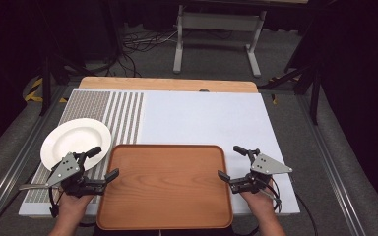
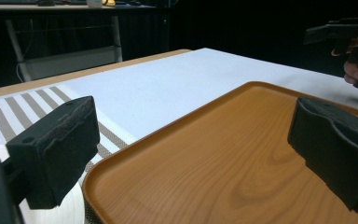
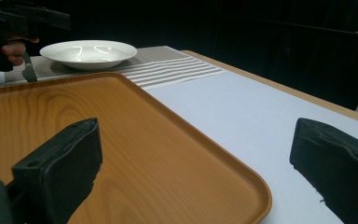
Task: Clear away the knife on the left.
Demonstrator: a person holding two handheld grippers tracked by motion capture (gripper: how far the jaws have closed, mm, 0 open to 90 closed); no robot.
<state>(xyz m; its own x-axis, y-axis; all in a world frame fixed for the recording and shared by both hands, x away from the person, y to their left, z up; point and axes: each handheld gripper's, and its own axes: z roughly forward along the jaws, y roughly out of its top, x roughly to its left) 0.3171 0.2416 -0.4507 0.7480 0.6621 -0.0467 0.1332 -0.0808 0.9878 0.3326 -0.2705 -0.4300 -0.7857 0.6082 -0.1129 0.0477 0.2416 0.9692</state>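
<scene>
Wooden and orange-brown, the tray (image 1: 165, 186) lies flat at the lower centre of the high view, on the near part of the table (image 1: 211, 118), with nothing on it. At its left edge, low in the frame, the left gripper (image 1: 106, 163) points inward with its jaws spread wide and nothing between them; in the left gripper view one pad hangs over the striped cloth outside the rim and the other over the tray's inside, so the jaws straddle the edge without pressing on it. At the tray's right edge the right gripper (image 1: 229, 163) mirrors this, jaws apart and released; in the right gripper view its pads stand to either side of the tray's rim and corner, one over the wood and one over the white cover. Whether either pad brushes the rim I cannot tell.

Farther up and to the left, a white plate (image 1: 76, 142) sits on the striped mat (image 1: 123, 115), just beside the tray's upper left corner, with the left gripper partly over its near rim.

Judging from this, the work looks to be at its start: both grippers are lined up on the tray's two sides, but no grip is made. What seems left is closing on the rims and lifting or shifting the tray evenly.
</scene>
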